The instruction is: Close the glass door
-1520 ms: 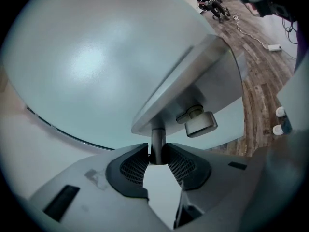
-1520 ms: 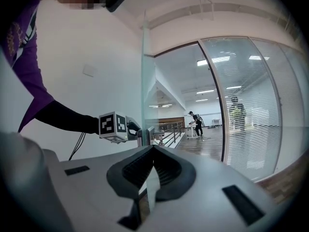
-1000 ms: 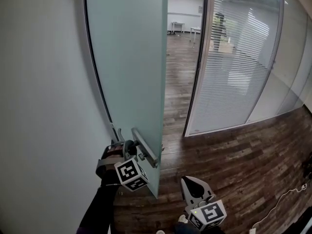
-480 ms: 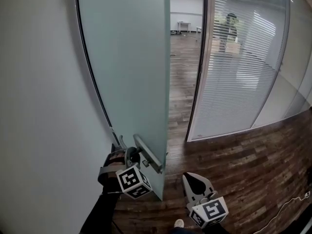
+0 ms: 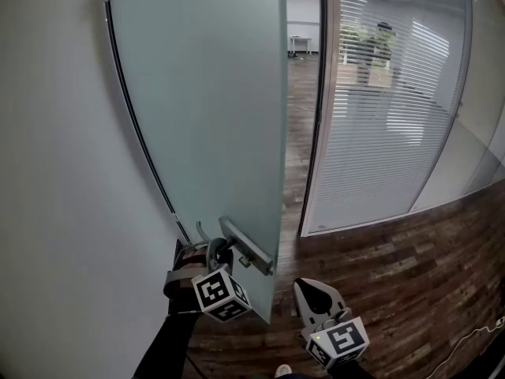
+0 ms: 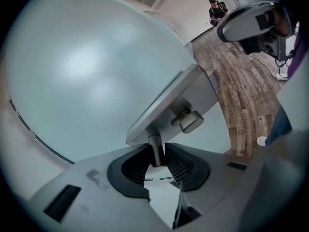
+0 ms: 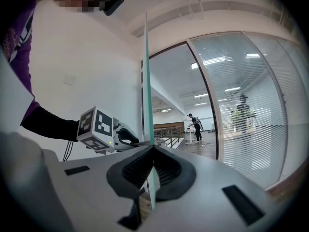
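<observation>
My left claw point(image 6: 157, 156), clenched on the handle point(image 6: 174, 105), has swung the glass door point(image 5: 213, 117) nearer its frame point(image 5: 318, 133), narrowing the gap, while my right claw point(image 5: 313, 294) stays clenched and empty.

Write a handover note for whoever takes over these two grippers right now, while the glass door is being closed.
Left gripper: shut on the thin post of the door handle.
Right gripper: shut and empty, low beside the door's free edge, not touching it.
Glass door: partly open; a gap shows between its free edge and the door frame.
Done: handle gripped.
Left: swing the door across to the frame until the gap is gone, then let go of the handle.
</observation>
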A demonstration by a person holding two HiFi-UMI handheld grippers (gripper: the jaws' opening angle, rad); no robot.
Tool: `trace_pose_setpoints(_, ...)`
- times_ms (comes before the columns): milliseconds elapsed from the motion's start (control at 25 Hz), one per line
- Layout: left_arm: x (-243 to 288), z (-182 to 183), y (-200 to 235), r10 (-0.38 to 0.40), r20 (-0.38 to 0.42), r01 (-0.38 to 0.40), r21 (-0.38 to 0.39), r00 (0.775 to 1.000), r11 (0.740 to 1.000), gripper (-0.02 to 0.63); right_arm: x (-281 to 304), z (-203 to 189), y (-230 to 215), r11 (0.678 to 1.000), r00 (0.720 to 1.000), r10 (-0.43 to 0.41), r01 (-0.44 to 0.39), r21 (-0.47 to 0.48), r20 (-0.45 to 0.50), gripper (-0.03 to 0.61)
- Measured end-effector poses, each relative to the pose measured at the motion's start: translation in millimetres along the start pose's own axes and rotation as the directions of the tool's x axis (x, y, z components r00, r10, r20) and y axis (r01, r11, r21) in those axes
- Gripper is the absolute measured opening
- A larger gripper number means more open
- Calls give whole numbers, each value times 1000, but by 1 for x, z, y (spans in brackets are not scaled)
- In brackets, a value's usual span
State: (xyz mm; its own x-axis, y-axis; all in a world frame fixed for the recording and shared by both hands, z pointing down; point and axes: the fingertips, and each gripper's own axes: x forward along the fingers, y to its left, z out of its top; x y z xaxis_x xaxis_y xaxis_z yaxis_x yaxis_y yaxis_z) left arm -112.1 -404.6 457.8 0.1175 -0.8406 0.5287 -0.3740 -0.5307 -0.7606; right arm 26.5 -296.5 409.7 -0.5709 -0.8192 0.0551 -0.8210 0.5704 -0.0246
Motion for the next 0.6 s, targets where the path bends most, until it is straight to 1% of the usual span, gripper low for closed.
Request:
trace_pose_setpoints(80, 6, 13, 3, -11, 16, 11, 1, 1000, 1000, 95, 0, 2, -9, 1000, 1000, -7, 7, 8, 1, -8)
trace_pose_setpoints(160, 12, 26, 7, -6, 33, 6, 26, 999, 1000, 95, 2, 6, -17, 1000, 1000, -16, 16, 16, 3, -8)
trace_pose_setpoints(280, 24, 44, 10, 32, 69, -40, 107, 997, 993, 95, 9, 6, -32, 999, 999, -40, 39, 29, 4, -8)
trace_pose_setpoints(400, 36, 61, 14, 60, 107, -81, 201, 992, 976, 95, 20, 5, -47, 997, 998, -64, 64, 41, 3, -8)
trace_pose_setpoints(480, 42, 71, 17, 64, 136, -96, 246, 989, 964, 95, 27, 5, -57, 995, 997, -83, 83, 47, 1, -8)
trace_pose_setpoints(520, 46, 76, 19, 65, 153, -103, 255, 986, 962, 97, 32, 4, -63, 994, 996, -94, 94, 51, -2, -8)
trace_pose_setpoints(600, 52, 82, 22, 71, 193, -118, 247, 979, 962, 109, 42, 2, -74, 992, 993, -116, 116, 57, -9, -8)
